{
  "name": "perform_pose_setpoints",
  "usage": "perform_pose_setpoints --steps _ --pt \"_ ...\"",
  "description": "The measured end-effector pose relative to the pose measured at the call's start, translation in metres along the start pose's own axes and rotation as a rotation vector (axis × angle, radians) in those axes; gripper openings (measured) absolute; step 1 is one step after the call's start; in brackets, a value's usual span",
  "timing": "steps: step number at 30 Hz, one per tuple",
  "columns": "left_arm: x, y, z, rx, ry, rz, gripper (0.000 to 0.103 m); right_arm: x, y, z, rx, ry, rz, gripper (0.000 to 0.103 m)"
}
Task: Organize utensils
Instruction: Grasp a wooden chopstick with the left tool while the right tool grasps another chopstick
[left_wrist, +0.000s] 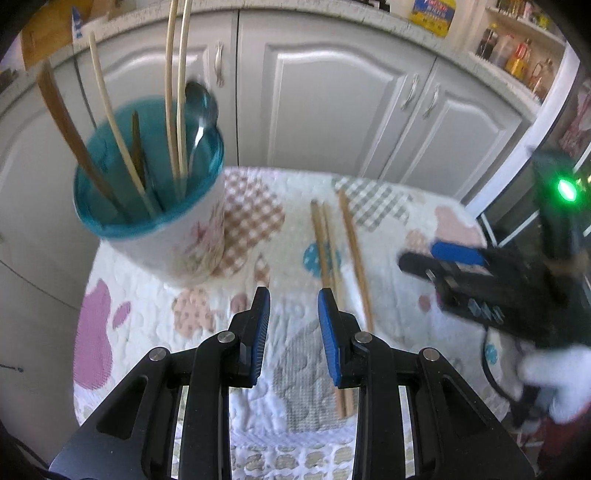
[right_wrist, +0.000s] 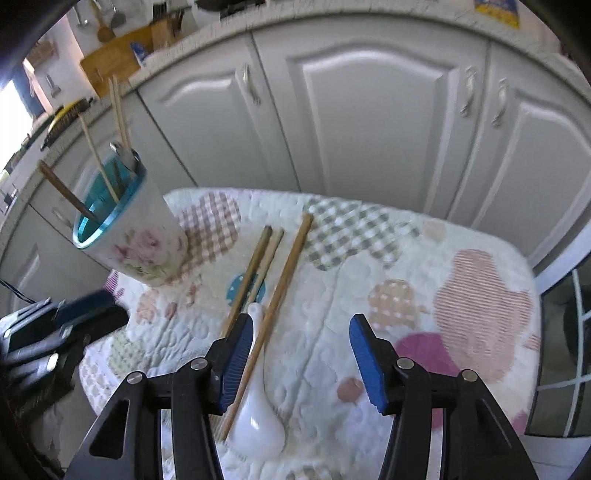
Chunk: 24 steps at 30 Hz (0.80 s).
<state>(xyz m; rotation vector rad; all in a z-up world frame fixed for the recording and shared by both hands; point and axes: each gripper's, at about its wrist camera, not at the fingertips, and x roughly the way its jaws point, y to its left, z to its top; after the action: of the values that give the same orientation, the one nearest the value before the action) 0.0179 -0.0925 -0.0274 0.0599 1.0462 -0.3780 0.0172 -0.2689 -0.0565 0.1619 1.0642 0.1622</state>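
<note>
A flowered cup (left_wrist: 177, 243) with a teal inside stands at the back left of the quilt and holds several chopsticks and a metal spoon (left_wrist: 201, 110). Three wooden chopsticks (left_wrist: 332, 254) lie loose on the quilt, right of the cup. My left gripper (left_wrist: 294, 295) hovers open above their near ends with nothing between its pads. In the right wrist view my right gripper (right_wrist: 300, 319) is open and holds nothing. The chopsticks (right_wrist: 284, 273) and a white ceramic spoon (right_wrist: 255, 417) lie beside and beneath its left finger. The cup (right_wrist: 129, 240) stands far left.
A patterned quilt (right_wrist: 424, 266) covers the small table; its edges drop off at the left, right and back. Grey cabinet doors (right_wrist: 369, 122) stand close behind. The right gripper (left_wrist: 417, 258) shows blurred at the right of the left wrist view.
</note>
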Motion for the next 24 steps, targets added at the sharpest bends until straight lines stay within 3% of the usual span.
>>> perform_pose_setpoints --steps 3,6,9,12,21,24 --pt "0.013 0.002 -0.004 0.005 0.04 -0.005 0.026 0.033 0.003 0.014 -0.02 0.052 0.005 0.052" --pt "0.026 0.0 -0.002 0.002 0.061 -0.016 0.026 0.059 0.003 0.028 -0.023 0.094 0.025 0.037" --pt "0.04 -0.002 0.006 -0.017 0.075 -0.049 0.026 0.081 0.0 0.038 -0.029 0.13 0.02 0.03" --pt "0.058 -0.009 0.014 -0.019 0.095 -0.078 0.026 0.081 -0.002 0.037 -0.062 0.127 0.011 0.017" --pt "0.101 -0.013 0.022 -0.004 0.167 -0.083 0.022 0.056 -0.036 0.01 -0.023 0.162 0.045 0.016" --pt "0.103 -0.016 0.019 0.021 0.158 -0.059 0.011 0.057 -0.043 0.01 0.023 0.149 0.073 0.016"
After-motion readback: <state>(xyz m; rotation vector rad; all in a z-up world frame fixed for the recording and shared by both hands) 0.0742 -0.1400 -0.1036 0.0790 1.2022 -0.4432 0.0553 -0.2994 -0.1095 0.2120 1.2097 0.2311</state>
